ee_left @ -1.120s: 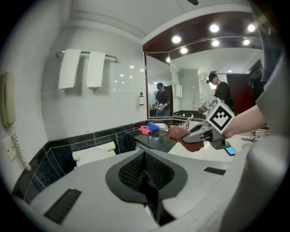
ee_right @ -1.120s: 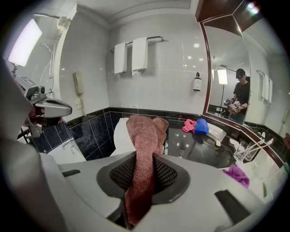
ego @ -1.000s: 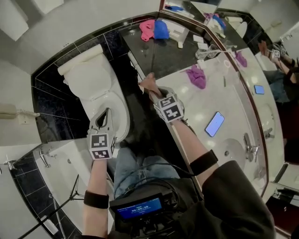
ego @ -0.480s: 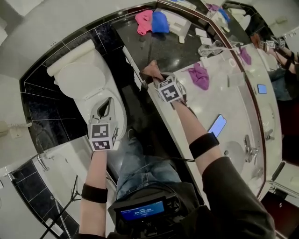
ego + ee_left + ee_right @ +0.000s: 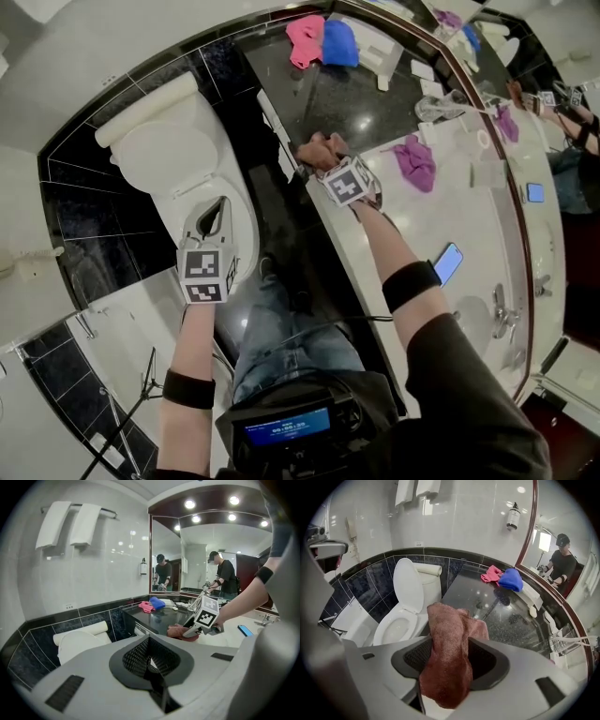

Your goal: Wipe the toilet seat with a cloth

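Right gripper [image 5: 322, 161]: jaws have just been opening wide. The red cloth [image 5: 449, 660] drapes between them, apparently unpinched, at the dark counter [image 5: 499, 609] edge. Left gripper [image 5: 215, 214]: closed, empty, above the toilet seat [image 5: 382, 633]. Cloth is well off the seat — wiping progress cannot be confirmed.

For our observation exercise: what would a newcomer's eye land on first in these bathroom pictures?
The reddish cloth stands out, draped between the right gripper's fingers, which have just been opening, at the edge of the dark counter. Left of it stands the white toilet, lid up, with the shut left gripper hovering over its bowl.
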